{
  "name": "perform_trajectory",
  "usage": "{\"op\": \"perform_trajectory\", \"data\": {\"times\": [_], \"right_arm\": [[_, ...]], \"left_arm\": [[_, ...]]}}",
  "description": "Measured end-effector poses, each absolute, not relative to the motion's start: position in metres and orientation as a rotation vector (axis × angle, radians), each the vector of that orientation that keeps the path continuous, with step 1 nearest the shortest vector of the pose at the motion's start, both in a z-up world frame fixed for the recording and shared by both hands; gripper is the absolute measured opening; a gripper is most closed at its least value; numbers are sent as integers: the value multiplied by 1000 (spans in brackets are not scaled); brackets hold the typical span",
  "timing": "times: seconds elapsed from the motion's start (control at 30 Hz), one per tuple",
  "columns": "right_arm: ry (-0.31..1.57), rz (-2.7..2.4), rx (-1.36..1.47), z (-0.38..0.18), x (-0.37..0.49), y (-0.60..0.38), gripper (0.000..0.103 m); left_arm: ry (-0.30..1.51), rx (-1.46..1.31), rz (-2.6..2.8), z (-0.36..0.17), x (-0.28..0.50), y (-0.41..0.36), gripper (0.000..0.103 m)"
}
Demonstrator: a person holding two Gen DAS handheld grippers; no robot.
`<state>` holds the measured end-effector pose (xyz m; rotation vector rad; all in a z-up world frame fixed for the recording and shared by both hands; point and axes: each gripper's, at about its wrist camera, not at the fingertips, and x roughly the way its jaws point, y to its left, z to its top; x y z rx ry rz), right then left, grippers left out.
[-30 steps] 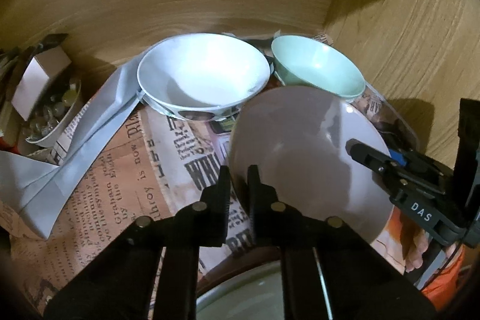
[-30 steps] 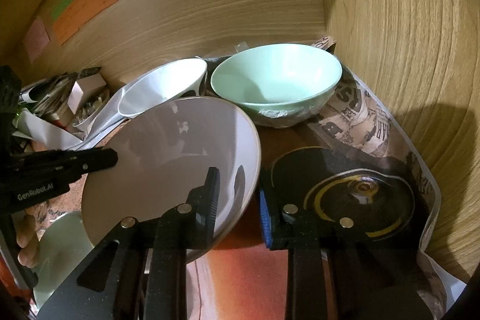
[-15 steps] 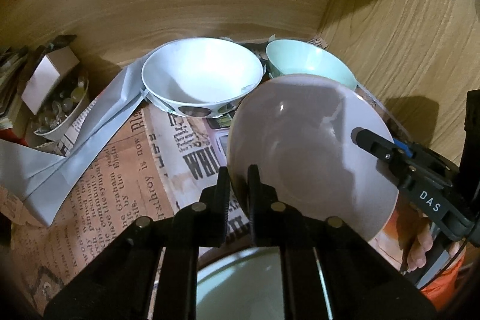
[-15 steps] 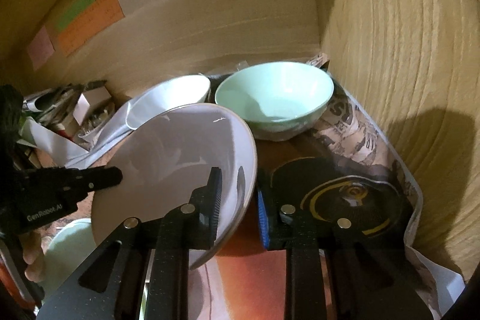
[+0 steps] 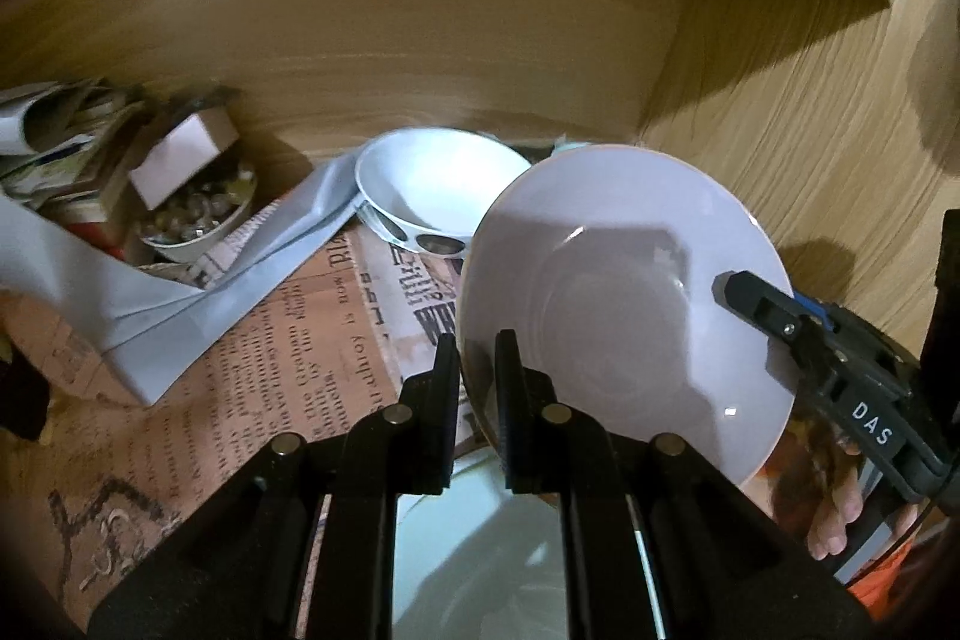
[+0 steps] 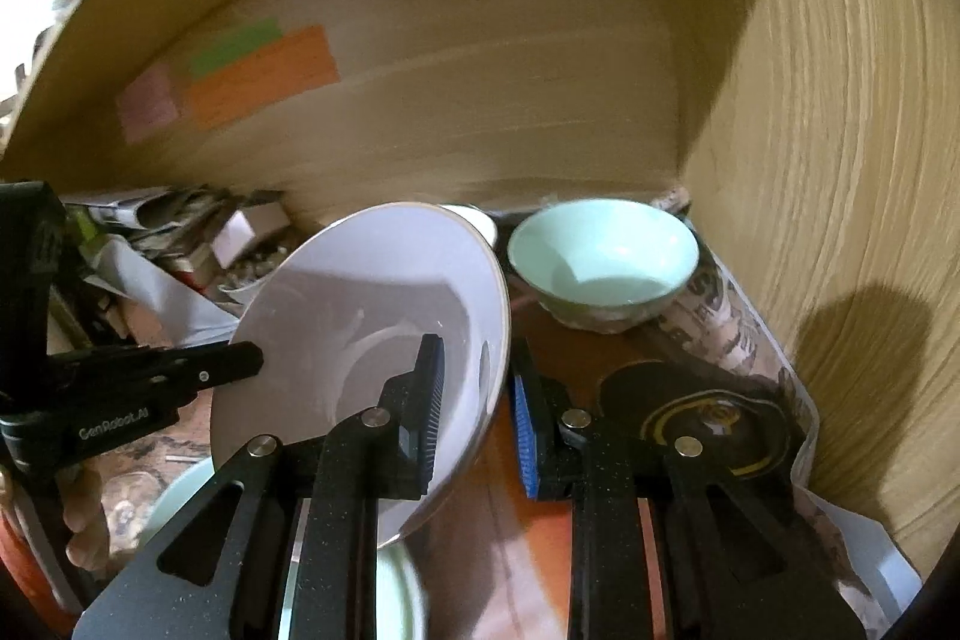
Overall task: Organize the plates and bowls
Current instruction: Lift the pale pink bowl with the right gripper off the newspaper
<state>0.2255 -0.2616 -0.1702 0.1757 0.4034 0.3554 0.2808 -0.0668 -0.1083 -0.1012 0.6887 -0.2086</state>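
Pale lilac, the plate (image 5: 624,292) tilts above the newspaper lining (image 5: 264,370); my left gripper (image 5: 477,358) pinches its near rim, a white bowl (image 5: 438,184) behind.

From the right wrist, my right gripper (image 6: 474,376) clamps the plate's (image 6: 360,316) opposite rim, beside a mint bowl (image 6: 603,262).

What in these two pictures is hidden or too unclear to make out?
- Mint bowl: in the left view, almost all hidden behind the plate.
- White bowl: in the right view, only a sliver shows past the plate's rim.
- Notes on the back wall: blurred, writing unreadable.
- Pale green dish: covered by gripper fingers, cut off below.
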Motion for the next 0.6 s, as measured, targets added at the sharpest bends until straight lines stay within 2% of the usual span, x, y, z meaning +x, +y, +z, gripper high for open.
{"op": "perform_trajectory", "data": {"times": [0.6], "right_arm": [[366, 469, 127, -156, 172, -210, 19]], "left_arm": [[507, -146, -107, -78, 175, -11, 10]]}}
